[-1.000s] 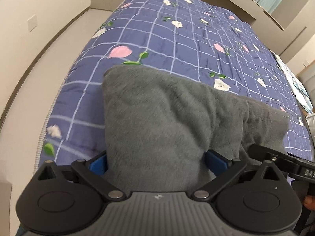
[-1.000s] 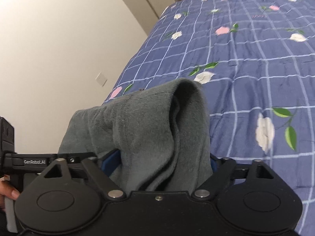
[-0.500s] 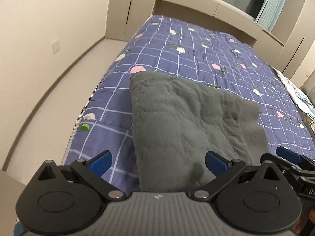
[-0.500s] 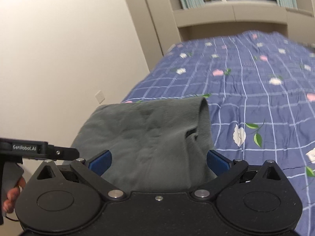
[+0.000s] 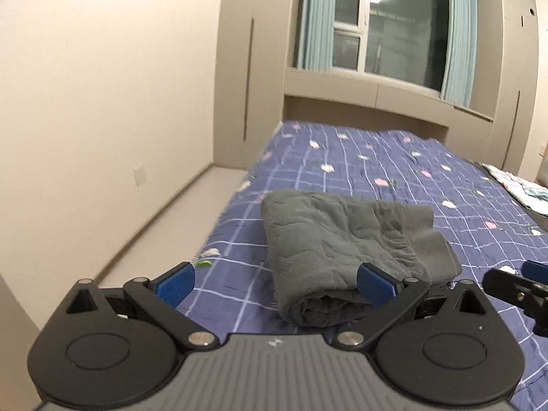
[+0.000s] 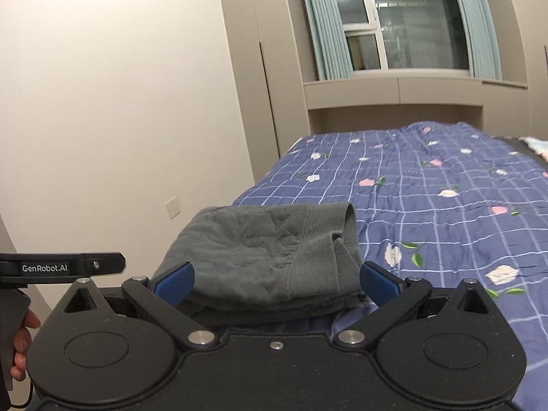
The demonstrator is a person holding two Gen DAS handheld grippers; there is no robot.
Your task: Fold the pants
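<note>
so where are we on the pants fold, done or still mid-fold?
Looks essentially done. The grey pants lie on the blue floral bedspread as a compact multi-layer bundle, rolled edge facing the cameras. Nothing is in hand: the left gripper and right gripper both have jaws spread wide, clear of the fabric. Left, at most: a waistband layer pokes out on one side and could be tucked.

Soft, even indoor light fills both views; ceiling lamps glare as bright reflections in the dark window (image 5: 387, 30). Fisheye bending curves the walls, corners vignette black, and the left view looks slightly blurred.
</note>
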